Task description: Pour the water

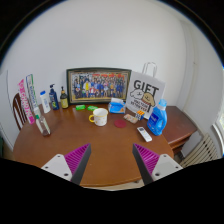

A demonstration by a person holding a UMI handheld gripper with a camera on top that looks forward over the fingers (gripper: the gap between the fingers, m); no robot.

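Gripper view: jaws wide apart, empty; mug (pixel 99 117) beyond.

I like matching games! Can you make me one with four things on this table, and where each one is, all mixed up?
Things:
1. white mug
2. framed group photo
3. GIFT bag
4. blue bottle

Places:
A. against the wall at the back of the table
B. near the middle of the table, beyond the open tongs
C. in front of the GIFT bag, near the table's edge
D. beside the framed group photo

Pairs: 1-B, 2-A, 3-D, 4-C
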